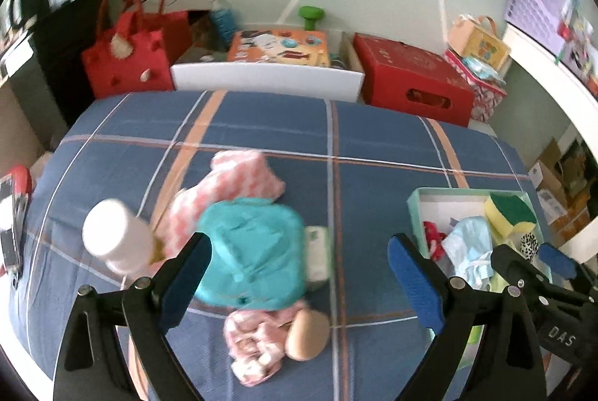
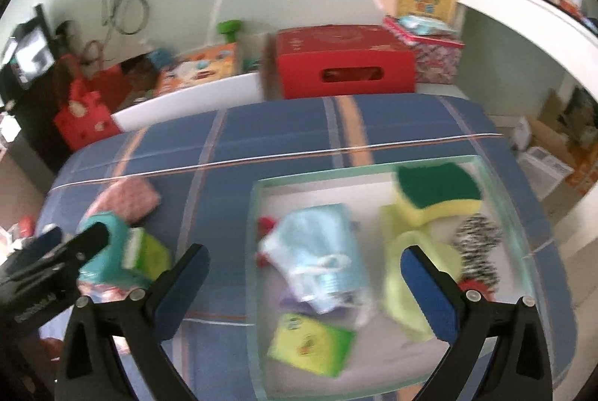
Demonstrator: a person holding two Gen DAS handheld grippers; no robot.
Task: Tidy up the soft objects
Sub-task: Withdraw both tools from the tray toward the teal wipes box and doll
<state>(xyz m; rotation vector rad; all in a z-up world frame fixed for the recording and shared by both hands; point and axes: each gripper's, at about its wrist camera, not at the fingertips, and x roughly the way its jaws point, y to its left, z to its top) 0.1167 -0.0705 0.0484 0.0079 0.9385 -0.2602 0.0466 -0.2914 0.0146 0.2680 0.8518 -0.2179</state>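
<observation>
On the blue plaid bed lie a teal cloth (image 1: 250, 251), a pink-and-white cloth (image 1: 231, 188) behind it, and a second pink cloth with a beige ball (image 1: 276, 337) in front. My left gripper (image 1: 301, 283) hovers open above the teal cloth, touching nothing. A pale green box (image 2: 258, 214) on the right holds a light blue cloth (image 2: 317, 251), a green-yellow sponge (image 2: 437, 195), a lime cloth (image 2: 415, 274), a zebra-patterned piece (image 2: 478, 244) and a green pack (image 2: 310, 345). Above that box my right gripper (image 2: 306, 290) stands open and empty.
A white bottle (image 1: 116, 240) lies left of the teal cloth, with a small pack (image 1: 317, 253) on its right. A phone (image 1: 11, 221) sits at the bed's left edge. Beyond the bed's far end are a white board (image 1: 269, 76), a red bag (image 1: 127, 61) and a red carton (image 1: 411, 79).
</observation>
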